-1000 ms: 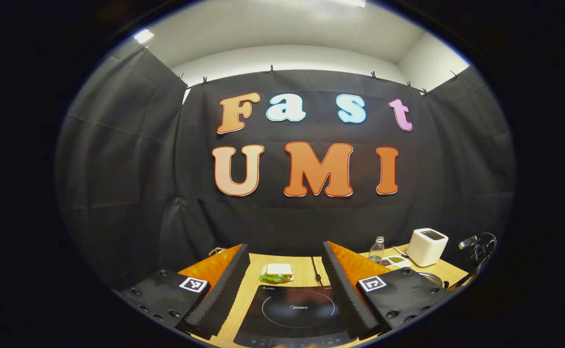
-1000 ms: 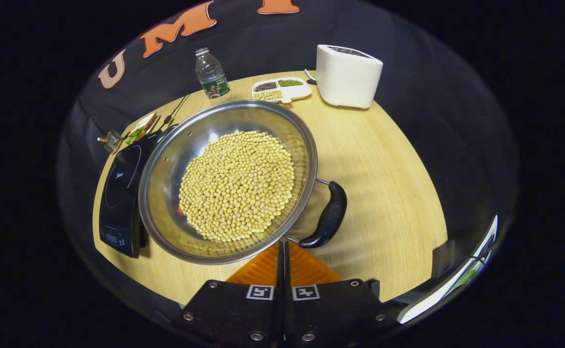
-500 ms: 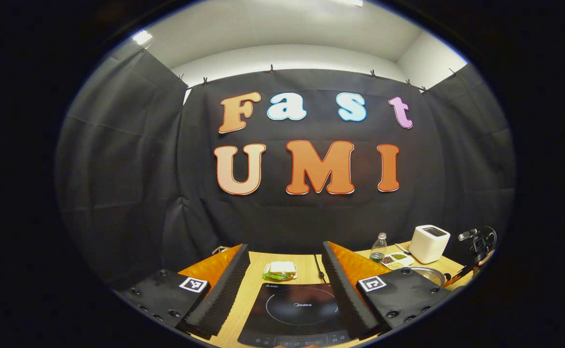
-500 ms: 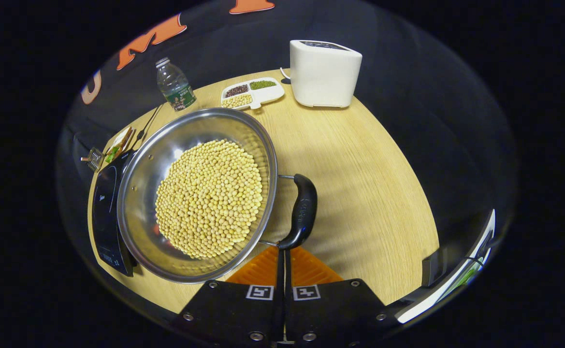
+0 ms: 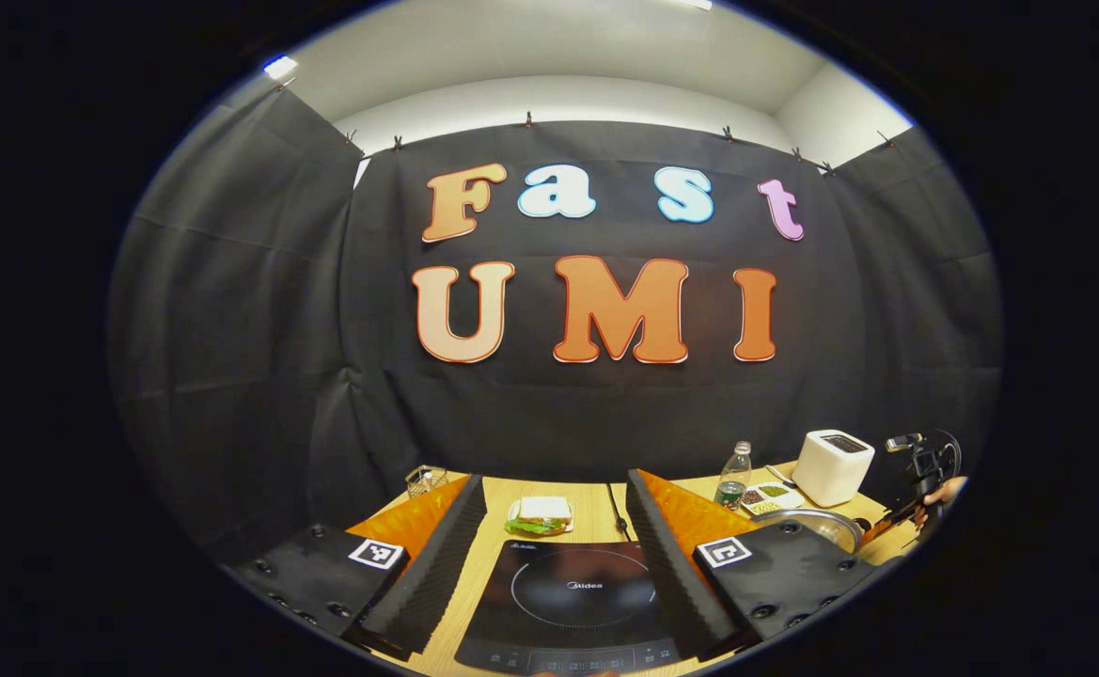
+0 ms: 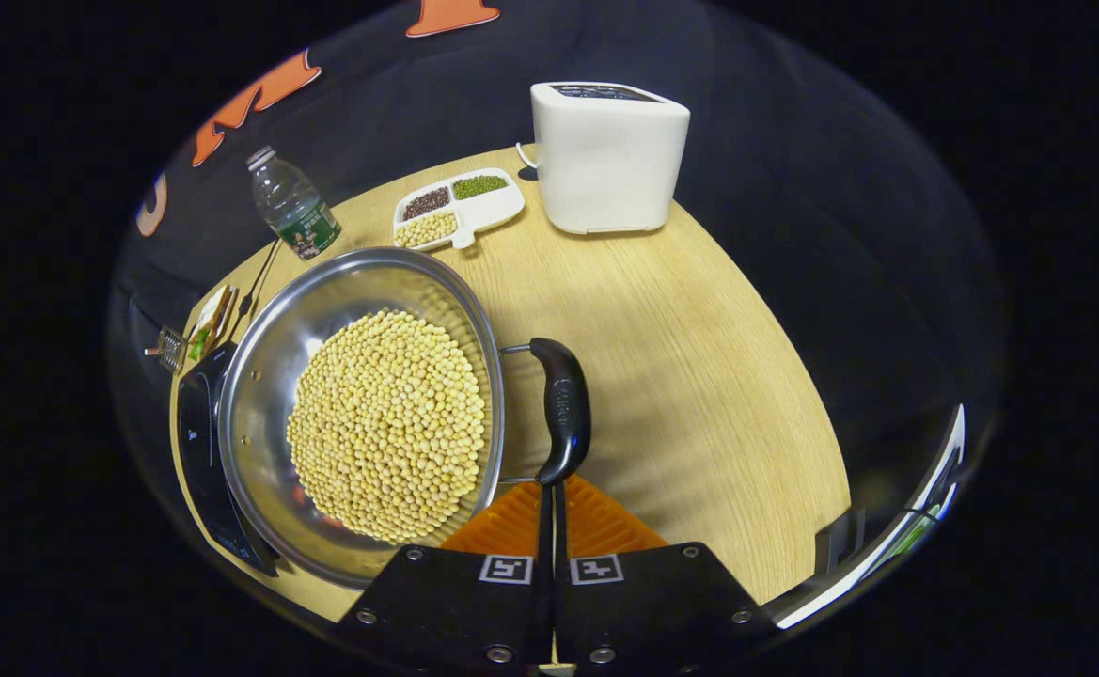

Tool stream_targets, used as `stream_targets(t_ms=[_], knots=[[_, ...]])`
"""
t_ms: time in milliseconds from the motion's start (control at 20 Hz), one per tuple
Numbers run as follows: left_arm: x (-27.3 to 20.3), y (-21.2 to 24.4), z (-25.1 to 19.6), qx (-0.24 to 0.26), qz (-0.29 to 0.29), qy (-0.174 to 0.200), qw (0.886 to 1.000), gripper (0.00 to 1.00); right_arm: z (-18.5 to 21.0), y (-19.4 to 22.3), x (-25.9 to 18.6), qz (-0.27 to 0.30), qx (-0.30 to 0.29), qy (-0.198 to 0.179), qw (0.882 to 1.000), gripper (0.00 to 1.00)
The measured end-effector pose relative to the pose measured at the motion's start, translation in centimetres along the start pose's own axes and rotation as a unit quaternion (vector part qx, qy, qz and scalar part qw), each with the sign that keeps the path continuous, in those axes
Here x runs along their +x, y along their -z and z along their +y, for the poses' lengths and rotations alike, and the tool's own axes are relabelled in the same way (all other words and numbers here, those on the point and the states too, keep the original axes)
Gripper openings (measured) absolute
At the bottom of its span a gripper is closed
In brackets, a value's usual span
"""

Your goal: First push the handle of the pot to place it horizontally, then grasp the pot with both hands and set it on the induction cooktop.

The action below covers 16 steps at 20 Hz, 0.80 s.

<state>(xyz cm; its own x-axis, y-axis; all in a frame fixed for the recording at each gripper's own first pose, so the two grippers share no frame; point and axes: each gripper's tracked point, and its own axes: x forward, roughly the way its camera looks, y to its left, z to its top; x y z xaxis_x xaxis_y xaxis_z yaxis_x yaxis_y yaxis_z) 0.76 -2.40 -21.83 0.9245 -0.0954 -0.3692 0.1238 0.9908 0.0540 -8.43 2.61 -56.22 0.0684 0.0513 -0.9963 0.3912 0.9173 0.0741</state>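
Note:
In the right gripper view, a steel pot (image 6: pixel 258 404) full of soybeans (image 6: pixel 389 414) sits on the wooden table (image 6: pixel 699 376). Its black handle (image 6: pixel 563 409) is on the pot's right side. My right gripper (image 6: pixel 549 489) is shut with nothing between its fingers, its tips at the handle's near end. The black induction cooktop (image 6: pixel 199 451) lies just left of the pot, partly under its rim. In the left gripper view, my left gripper (image 5: pixel 556 484) is open above the cooktop (image 5: pixel 573 602). The pot's rim (image 5: pixel 817 522) shows at the right.
A white toaster (image 6: pixel 605 155), a divided tray of beans (image 6: pixel 460 207) and a water bottle (image 6: pixel 290 202) stand behind the pot. A sandwich (image 5: pixel 538 515) and a small wire basket (image 5: pixel 425 480) lie beyond the cooktop. A hand holds the other gripper (image 5: pixel 920 465) at far right.
The right gripper's shut tips have pushed the pot's handle round, so pot and handle sit further left in its view. The left gripper view has shifted slightly, showing more of the table.

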Motion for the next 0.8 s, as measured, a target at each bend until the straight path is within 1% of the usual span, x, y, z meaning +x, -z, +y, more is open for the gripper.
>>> stream_targets(t_ms=[150, 300, 350, 450, 600, 650, 700, 750, 800], knots=[[0.3, 1.4, -1.1, -0.001, 0.017, 0.011, 1.0, 0.98, 0.3, -1.3, 0.5, -0.006, 0.002, 0.004, 1.0, 0.01], [1.3, 2.7, -2.6, -0.001, 0.036, 0.026, 0.999, 0.97, 0.5, -2.9, 0.7, -0.017, 0.002, -0.001, 1.0, 0.01], [1.4, 3.3, -3.2, 0.0, 0.042, 0.031, 0.999, 0.99, 0.6, -3.4, 0.8, -0.021, -0.001, -0.002, 1.0, 0.01], [1.9, 4.5, -4.1, 0.003, 0.056, 0.039, 0.998, 0.98, 0.5, -3.8, 1.0, -0.021, -0.005, -0.01, 1.0, 0.01], [2.7, 6.8, -5.9, -0.004, 0.086, 0.059, 0.995, 0.98, 0.8, -3.9, 0.2, -0.012, 0.006, -0.043, 0.999, 0.01], [3.3, 7.8, -6.7, -0.009, 0.1, 0.066, 0.993, 0.99, 0.8, -4.2, -0.4, -0.019, 0.014, -0.056, 0.998, 0.0], [3.8, 8.7, -7.5, -0.013, 0.112, 0.073, 0.991, 0.98, 0.8, -4.5, -1.0, -0.029, 0.016, -0.066, 0.997, 0.0], [4.3, 9.4, -8.4, -0.018, 0.124, 0.08, 0.989, 0.99, 0.7, -4.5, -1.6, -0.032, 0.01, -0.08, 0.996, 0.0], [4.8, 10.2, -9.5, -0.02, 0.135, 0.092, 0.986, 0.98, 0.6, -4.5, -2.0, -0.04, 0.007, -0.088, 0.995, 0.02]])
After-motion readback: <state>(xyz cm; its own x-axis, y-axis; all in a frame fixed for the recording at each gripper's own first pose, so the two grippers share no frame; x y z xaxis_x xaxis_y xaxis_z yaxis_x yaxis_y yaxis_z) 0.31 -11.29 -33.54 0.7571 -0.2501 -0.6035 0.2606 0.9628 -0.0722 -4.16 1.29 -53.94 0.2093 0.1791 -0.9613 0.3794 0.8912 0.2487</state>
